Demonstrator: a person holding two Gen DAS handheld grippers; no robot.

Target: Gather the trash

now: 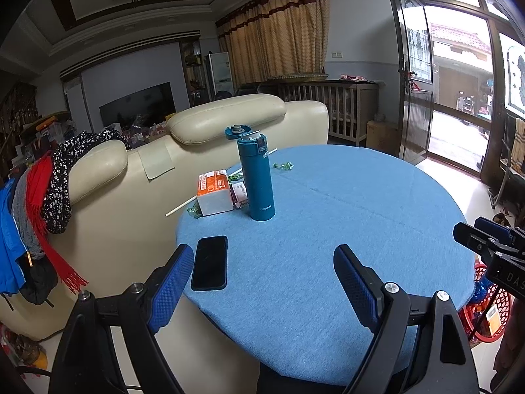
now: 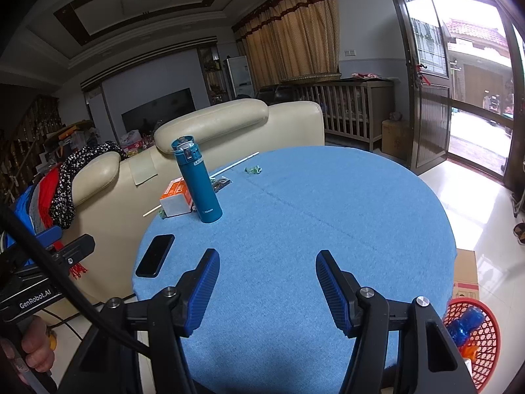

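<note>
A round table with a blue cloth (image 1: pixel 344 216) (image 2: pixel 311 216) holds trash at its far left: green candy wrappers (image 1: pixel 283 165) (image 2: pixel 253 169), a long white straw (image 1: pixel 182 206) (image 2: pixel 234 164), a dark wrapper (image 2: pixel 220 182) and an orange-and-white carton (image 1: pixel 214 192) (image 2: pixel 175 197). A red mesh basket (image 2: pixel 475 331) (image 1: pixel 489 308) with blue wrappers stands on the floor at the table's right. My left gripper (image 1: pixel 264 257) and right gripper (image 2: pixel 267 262) are open and empty above the near table edge.
A teal flask (image 1: pixel 256 177) (image 2: pixel 201 187) with its lid flipped open stands by the carton. A black phone (image 1: pixel 210 262) (image 2: pixel 155 255) lies at the table's left edge. A cream sofa (image 1: pixel 131 184) draped with scarves stands behind. A cardboard box (image 2: pixel 466 272) sits beside the basket.
</note>
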